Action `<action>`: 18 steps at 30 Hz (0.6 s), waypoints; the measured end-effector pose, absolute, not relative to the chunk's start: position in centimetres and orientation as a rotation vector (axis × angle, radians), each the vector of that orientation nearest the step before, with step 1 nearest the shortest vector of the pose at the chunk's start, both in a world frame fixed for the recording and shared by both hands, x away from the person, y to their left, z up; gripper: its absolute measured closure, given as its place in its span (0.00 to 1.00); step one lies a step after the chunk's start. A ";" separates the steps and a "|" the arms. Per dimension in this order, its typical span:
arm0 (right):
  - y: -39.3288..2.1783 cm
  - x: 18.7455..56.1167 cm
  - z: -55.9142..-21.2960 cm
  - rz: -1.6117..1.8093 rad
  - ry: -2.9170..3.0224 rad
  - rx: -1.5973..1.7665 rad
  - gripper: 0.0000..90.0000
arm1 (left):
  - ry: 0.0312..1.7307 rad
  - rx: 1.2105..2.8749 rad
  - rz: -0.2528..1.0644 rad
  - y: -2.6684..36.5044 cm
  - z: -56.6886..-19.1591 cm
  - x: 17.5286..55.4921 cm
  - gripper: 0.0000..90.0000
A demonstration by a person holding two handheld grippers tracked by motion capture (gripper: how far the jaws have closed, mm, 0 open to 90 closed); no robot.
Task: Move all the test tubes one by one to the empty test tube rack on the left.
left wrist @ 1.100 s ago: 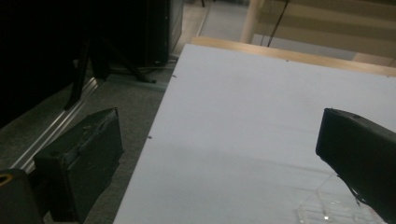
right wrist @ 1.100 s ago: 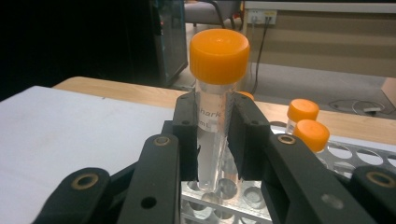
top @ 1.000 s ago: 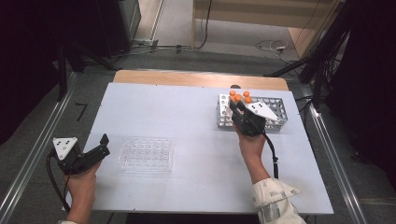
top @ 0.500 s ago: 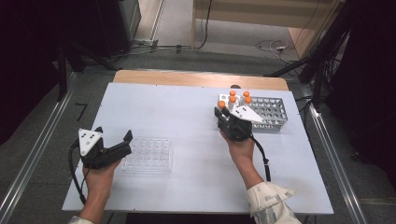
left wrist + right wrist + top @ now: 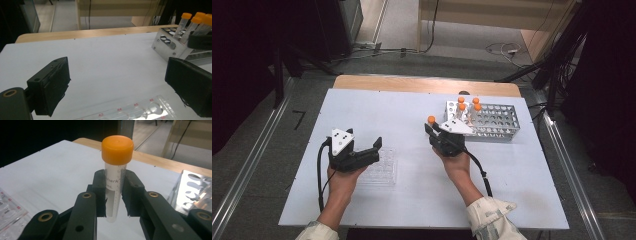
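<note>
Upright, a clear centrifuge tube (image 5: 115, 182) with orange screw cap sits clamped in the right gripper (image 5: 443, 136), just left of the metal tube rack (image 5: 492, 120). Left gripper (image 5: 362, 155) hangs released over the clear well plate (image 5: 382, 170), its jaws having just narrowed slightly; bare white table (image 5: 377, 115) lies between.

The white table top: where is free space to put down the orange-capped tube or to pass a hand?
The white table top is bare at the far left, and between the clear well plate and the metal tube rack. The near right edge is free too. It is crowded at the rack, where orange-capped tubes stand.
</note>
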State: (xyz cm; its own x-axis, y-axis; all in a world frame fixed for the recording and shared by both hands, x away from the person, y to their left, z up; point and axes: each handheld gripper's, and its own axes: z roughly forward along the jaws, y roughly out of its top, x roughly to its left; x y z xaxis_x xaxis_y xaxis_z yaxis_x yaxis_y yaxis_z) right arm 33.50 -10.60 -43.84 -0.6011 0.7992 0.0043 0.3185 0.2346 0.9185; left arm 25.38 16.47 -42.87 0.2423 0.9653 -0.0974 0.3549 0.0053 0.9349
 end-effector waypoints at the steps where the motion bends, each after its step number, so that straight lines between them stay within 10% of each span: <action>1: -10.4 33.4 -44.0 1.343 2.048 1.018 0.80 | 1.279 1.533 0.777 16.2 -42.8 25.5 0.08; 18: -8.2 33.0 -45.0 1.324 2.131 0.969 0.80 | 1.216 1.552 0.724 13.4 -42.2 26.8 0.10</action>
State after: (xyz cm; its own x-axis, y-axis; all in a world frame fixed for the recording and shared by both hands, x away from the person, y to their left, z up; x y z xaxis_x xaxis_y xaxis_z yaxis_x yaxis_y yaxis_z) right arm 33.03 -8.24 -44.95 -0.6528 0.7575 -0.0093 0.3271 0.2930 0.8984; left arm 26.78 13.39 -42.23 0.3166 0.9415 -0.1158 0.3465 -0.0012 0.9381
